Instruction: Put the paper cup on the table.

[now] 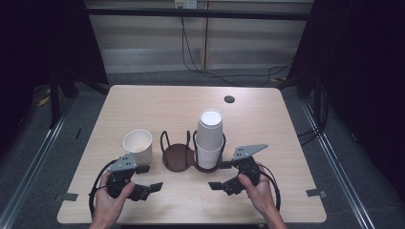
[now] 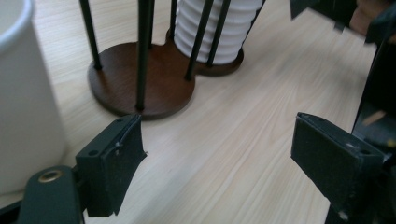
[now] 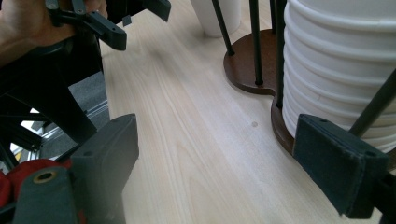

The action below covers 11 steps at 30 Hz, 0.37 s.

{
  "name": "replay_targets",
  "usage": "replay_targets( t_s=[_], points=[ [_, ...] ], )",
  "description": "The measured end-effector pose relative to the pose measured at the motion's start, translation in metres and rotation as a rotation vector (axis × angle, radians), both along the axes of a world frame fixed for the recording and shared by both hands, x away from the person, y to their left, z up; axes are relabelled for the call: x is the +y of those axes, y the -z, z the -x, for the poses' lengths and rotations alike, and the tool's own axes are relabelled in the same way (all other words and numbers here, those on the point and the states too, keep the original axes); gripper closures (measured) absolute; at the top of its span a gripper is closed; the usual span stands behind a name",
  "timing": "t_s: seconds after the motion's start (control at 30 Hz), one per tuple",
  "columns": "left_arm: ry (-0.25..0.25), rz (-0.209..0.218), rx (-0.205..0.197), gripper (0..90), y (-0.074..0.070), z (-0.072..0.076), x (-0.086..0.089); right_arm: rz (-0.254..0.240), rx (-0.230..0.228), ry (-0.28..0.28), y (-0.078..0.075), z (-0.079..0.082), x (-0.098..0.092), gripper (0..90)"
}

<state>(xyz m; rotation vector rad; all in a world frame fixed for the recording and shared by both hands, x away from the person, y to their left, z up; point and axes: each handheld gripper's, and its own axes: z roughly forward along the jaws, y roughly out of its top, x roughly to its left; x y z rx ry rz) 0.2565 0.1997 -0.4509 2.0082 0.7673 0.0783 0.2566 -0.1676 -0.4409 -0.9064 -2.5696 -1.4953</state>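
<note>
Two grippers hover near a two-ring cup rack (image 1: 184,153) on a table (image 1: 143,102), one loose cup (image 1: 138,145) beside it.

One rack, with one ring bare and the other holding one stack (image 1: 209,138) of nested white cups; the ribs blur, so their number cannot be told. The single cup stands just outside the rack's bare ring, on the side away from the stack. The left gripper (image 1: 145,188) sits near that cup, on the person's side of the rack, jaws spread with only bare table between them. The right gripper (image 1: 220,176) sits just beside the stack's ring, jaws also spread and gripping nothing. In the left gripper view the cup (image 2: 23,93) is cut off by the frame and the rack's (image 2: 140,84) wires run out at the top. In the right gripper view the stack (image 3: 341,60) is cropped above.
</note>
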Motion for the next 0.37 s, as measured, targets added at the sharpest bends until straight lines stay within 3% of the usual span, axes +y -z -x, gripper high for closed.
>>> replay_targets(
  t_s=[0.1,0.2,0.37],
  points=[
    [0.005,-0.024,-0.051,16.4,0.003,0.0,-0.013,0.0,-0.003,0.001,0.001,0.0,0.002,14.4],
    [0.009,-0.015,-0.073,16.4,0.01,0.005,-0.021,-0.002,-0.005,0.0,0.003,0.0,0.004,14.4],
    [-0.026,0.048,-0.091,16.5,0.009,0.003,-0.014,0.008,-0.013,0.016,0.004,0.0,0.005,14.4]
  ],
)
